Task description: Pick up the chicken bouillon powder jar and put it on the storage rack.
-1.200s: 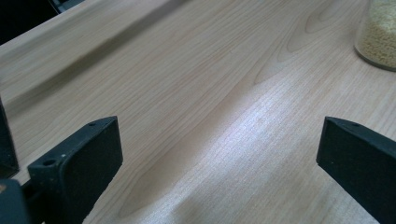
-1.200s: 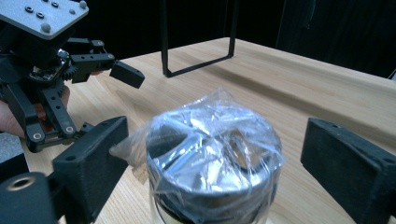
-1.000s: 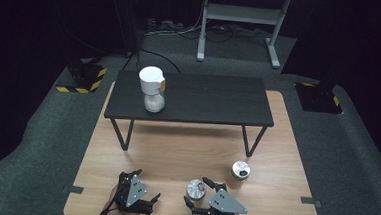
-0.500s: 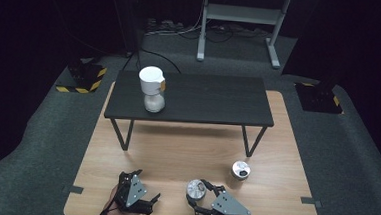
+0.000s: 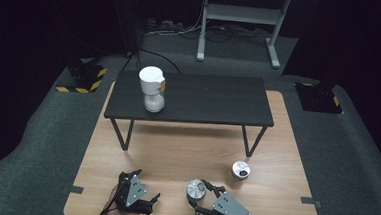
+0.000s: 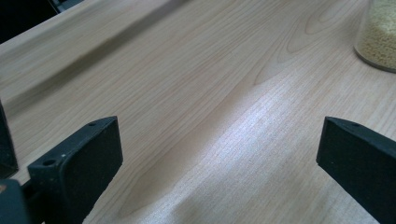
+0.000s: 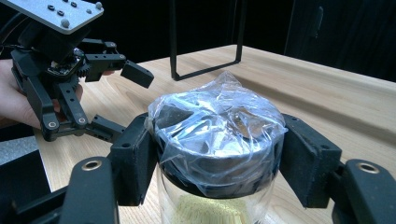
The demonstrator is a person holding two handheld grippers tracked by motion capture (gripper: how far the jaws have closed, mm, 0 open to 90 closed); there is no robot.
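Observation:
A glass jar with a dark lid under crinkled clear plastic stands on the wooden board, yellowish grains showing inside. My right gripper is shut on its lid, one pad on each side. In the high view this jar sits near the board's front edge with the right gripper around it. My left gripper rests open to its left, held in a hand, and appears as the left gripper in the right gripper view. Between the left gripper's jaws lies bare wood.
A second jar stands on the board to the right. A jar of yellowish grains shows at the left gripper view's top right. A low black table at the back carries a white container. Dark floor surrounds the wooden board.

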